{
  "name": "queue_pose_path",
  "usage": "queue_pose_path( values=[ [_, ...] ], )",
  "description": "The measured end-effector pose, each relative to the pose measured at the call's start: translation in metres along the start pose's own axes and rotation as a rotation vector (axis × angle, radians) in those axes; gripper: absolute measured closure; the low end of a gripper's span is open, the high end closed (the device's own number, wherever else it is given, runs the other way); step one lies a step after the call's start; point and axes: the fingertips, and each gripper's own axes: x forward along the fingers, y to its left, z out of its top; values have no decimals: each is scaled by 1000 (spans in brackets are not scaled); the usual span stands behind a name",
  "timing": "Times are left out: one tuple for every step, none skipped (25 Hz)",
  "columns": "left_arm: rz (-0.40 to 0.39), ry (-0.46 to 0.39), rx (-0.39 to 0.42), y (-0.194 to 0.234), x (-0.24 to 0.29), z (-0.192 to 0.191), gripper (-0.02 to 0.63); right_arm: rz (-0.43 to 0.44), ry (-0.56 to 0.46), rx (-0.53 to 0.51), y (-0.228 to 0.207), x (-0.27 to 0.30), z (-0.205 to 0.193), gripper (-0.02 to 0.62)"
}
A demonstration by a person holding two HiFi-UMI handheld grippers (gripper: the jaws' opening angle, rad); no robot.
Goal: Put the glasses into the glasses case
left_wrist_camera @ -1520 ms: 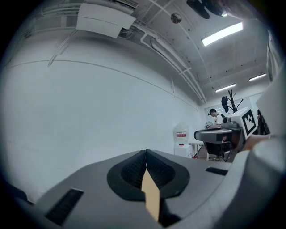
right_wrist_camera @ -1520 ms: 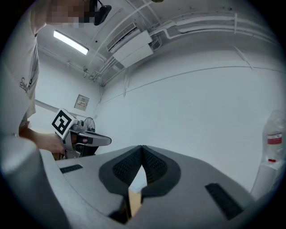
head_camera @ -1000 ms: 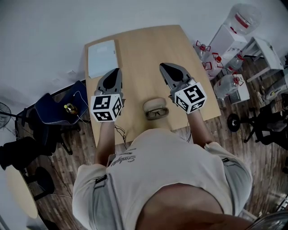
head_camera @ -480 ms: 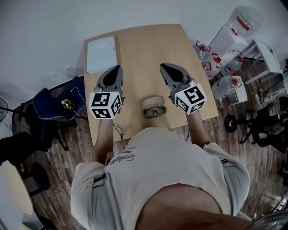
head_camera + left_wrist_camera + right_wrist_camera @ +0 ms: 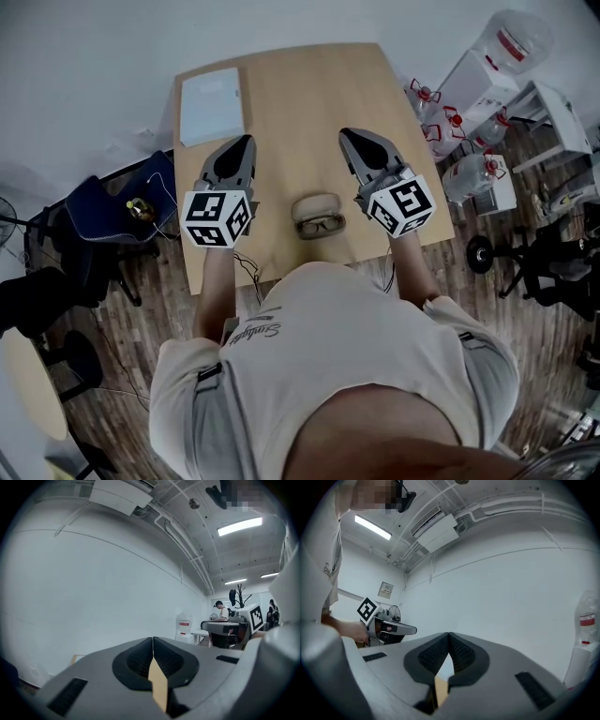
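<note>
A tan glasses case [image 5: 316, 204] lies on the wooden table [image 5: 300, 103] near its front edge, and dark-framed glasses [image 5: 322, 224] rest just in front of it. My left gripper [image 5: 240, 143] hovers to the left of them, my right gripper [image 5: 350, 138] to the right; both point away toward the table's far side. Each gripper is shut with nothing between its jaws. In the left gripper view [image 5: 153, 641] and the right gripper view [image 5: 448, 637] the jaw tips meet, and neither view shows the glasses or the case.
A white flat pad [image 5: 211, 105] lies at the table's far left corner. A blue chair [image 5: 122, 217] stands left of the table. Water jugs [image 5: 467, 178] and a white dispenser [image 5: 487, 75] stand to the right.
Both grippers have stayed about where they were, hovering beside the glasses and case. The head view has shifted slightly.
</note>
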Motion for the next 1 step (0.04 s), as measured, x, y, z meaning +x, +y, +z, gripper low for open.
queue_pose_path(
  values=[
    [-3, 1, -3, 0, 0, 0, 591, 4, -7, 7, 0, 0, 1, 600]
  ],
)
